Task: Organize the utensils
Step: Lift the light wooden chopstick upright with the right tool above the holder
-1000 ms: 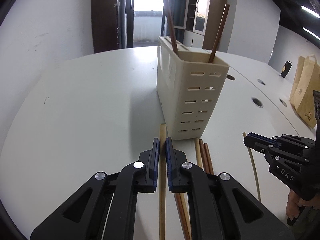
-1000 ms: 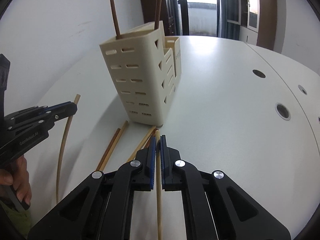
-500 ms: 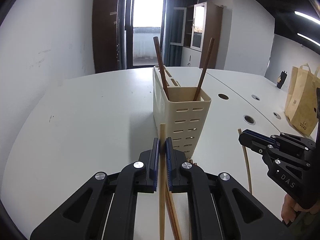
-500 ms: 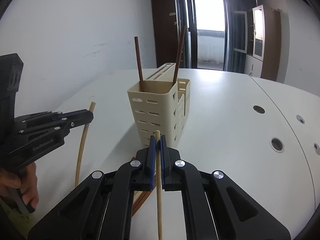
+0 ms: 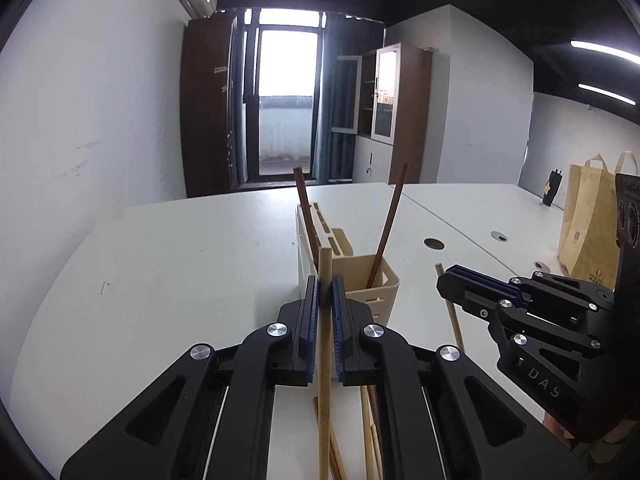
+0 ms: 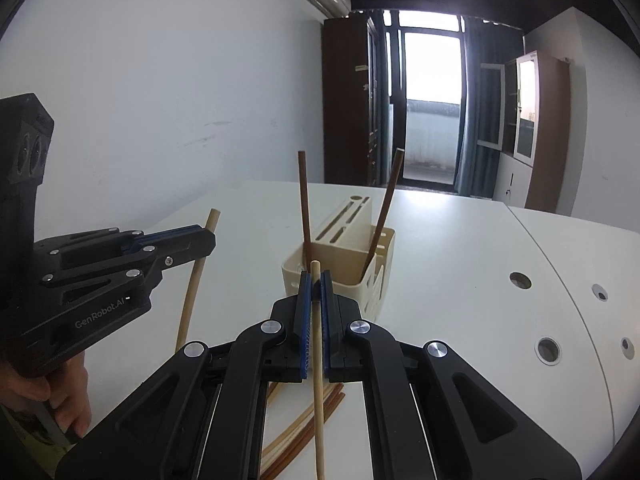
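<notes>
Presently the left gripper (image 5: 325,280) is clenched on a pale chopstick (image 5: 324,344), and the right gripper (image 6: 314,278) is clenched on a thin pale chopstick (image 6: 318,392). Both sticks are above the white table (image 5: 192,256), just short of the cream utensil holder (image 6: 360,276), where two dark chopsticks (image 6: 305,208) lean. Loose chopsticks (image 6: 296,436) lie below.

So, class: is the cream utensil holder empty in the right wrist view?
No: two dark chopsticks stand inside the cream holder.

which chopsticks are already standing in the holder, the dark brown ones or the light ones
The two dark brown chopsticks stand in the cream utensil holder. Each light chopstick is elsewhere: one in the left gripper, one in the right gripper.
</notes>
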`<state>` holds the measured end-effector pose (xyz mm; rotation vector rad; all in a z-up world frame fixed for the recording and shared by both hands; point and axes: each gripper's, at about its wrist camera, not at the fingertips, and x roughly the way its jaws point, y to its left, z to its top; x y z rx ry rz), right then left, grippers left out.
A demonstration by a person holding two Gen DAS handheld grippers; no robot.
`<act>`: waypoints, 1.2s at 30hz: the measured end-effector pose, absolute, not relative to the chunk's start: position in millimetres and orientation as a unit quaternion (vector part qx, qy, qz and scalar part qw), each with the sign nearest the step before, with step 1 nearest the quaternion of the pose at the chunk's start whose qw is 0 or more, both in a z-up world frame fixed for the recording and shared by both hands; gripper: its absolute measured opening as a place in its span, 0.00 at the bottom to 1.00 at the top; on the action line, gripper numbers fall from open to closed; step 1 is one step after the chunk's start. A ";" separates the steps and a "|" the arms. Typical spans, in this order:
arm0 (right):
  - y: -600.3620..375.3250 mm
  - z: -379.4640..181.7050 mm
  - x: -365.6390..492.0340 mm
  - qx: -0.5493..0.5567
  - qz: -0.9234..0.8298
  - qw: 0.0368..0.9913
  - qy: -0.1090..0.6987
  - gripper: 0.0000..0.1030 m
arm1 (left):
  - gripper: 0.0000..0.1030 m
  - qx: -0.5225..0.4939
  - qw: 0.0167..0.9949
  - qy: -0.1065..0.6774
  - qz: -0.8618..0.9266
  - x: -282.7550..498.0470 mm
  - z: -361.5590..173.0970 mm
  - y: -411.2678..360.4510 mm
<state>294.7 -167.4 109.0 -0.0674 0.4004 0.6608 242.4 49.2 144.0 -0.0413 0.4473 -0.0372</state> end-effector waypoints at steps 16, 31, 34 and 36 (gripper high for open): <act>-186.3 142.4 313.9 0.037 0.336 0.937 0.091 0.05 | 0.06 -0.009 0.995 0.096 -0.023 244.1 175.8 35.1; -199.0 154.9 323.0 0.093 0.351 0.931 -0.039 0.05 | 0.06 -0.024 0.993 -0.116 -0.023 211.8 194.5 22.4; -203.1 155.3 324.7 0.112 0.348 0.928 -0.071 0.05 | 0.06 -0.032 0.987 -0.155 -0.015 209.4 193.9 19.7; -205.5 153.6 326.7 0.127 0.349 0.924 -0.090 0.05 | 0.06 -0.038 0.983 -0.178 -0.008 209.4 193.9 17.6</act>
